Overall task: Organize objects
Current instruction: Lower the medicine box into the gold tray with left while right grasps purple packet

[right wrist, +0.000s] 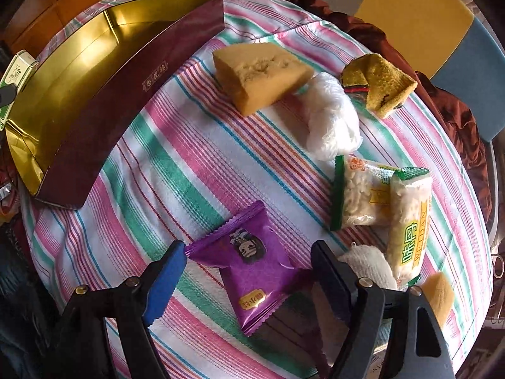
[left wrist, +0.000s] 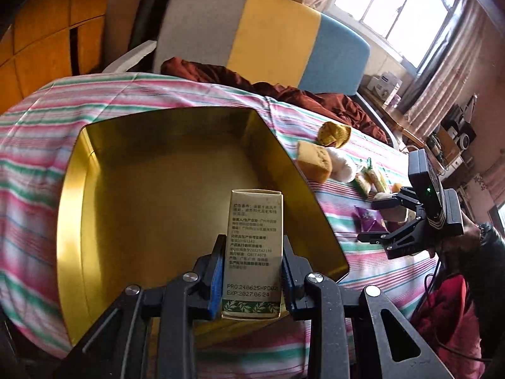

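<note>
My left gripper (left wrist: 252, 240) is shut on a small beige carton with printed text (left wrist: 254, 230), held upright above the open gold-lined tin (left wrist: 126, 189). The same carton (right wrist: 16, 71) shows at the tin's far-left edge in the right wrist view, where the tin's wall (right wrist: 126, 94) is maroon outside. My right gripper (right wrist: 247, 248) points down at the striped cloth with its jaws apart on either side of a purple snack packet (right wrist: 252, 271). The blue pad (right wrist: 167, 271) stands just left of the packet's corner and does not press it. The left wrist view shows that gripper (left wrist: 371, 221) over the packet too.
On the cloth beyond the packet lie a yellow sponge wedge (right wrist: 262, 72), a white plastic bundle (right wrist: 331, 120), a folded yellow cloth (right wrist: 378, 85), two green-edged rice snack packets (right wrist: 363, 192), a white gauze wad (right wrist: 369, 262) and a small sponge piece (right wrist: 438, 297). A striped chair (left wrist: 268, 31) stands behind.
</note>
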Motion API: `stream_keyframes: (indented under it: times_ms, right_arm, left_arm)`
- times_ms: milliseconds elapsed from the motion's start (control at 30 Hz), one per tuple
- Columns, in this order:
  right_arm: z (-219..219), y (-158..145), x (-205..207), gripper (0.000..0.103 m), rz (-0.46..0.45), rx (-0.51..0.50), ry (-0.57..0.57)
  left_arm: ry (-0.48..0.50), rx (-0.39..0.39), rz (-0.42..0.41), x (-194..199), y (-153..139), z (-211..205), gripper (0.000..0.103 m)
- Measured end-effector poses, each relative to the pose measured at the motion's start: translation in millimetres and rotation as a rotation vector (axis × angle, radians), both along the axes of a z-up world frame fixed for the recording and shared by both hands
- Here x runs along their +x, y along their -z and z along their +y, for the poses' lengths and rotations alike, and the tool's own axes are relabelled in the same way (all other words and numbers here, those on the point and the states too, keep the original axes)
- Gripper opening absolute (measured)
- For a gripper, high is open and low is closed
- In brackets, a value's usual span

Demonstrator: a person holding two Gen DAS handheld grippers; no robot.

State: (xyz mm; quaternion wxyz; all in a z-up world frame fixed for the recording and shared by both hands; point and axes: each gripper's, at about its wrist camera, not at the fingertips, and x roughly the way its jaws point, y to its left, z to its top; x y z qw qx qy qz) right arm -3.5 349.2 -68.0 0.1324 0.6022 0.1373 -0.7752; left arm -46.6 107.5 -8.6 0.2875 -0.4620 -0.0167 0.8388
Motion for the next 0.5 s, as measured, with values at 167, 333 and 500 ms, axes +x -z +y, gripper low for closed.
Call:
stream_keyframes:
  times_ms: [167,333,500]
  right_arm:
    - [-3.2,-2.5,10.2,0.053,0.041,-0.031,0.046]
    - [-1.7,-3.6,26.5,0.053,0.108,-0.084,0.143]
    - [-7.7,-7.1,44.7,0.052,0.168,-0.076,0.191]
  left_arm:
    - [-0.064,-0.02,-0.003,3.4,8.6,-28.1,0.031]
    - [-0.138,-0.059,-0.009,4.9,18.8,-51.6,0.031]
    - [-0.219,-0.076,-0.011,3.8,26.5,-74.0,0.031]
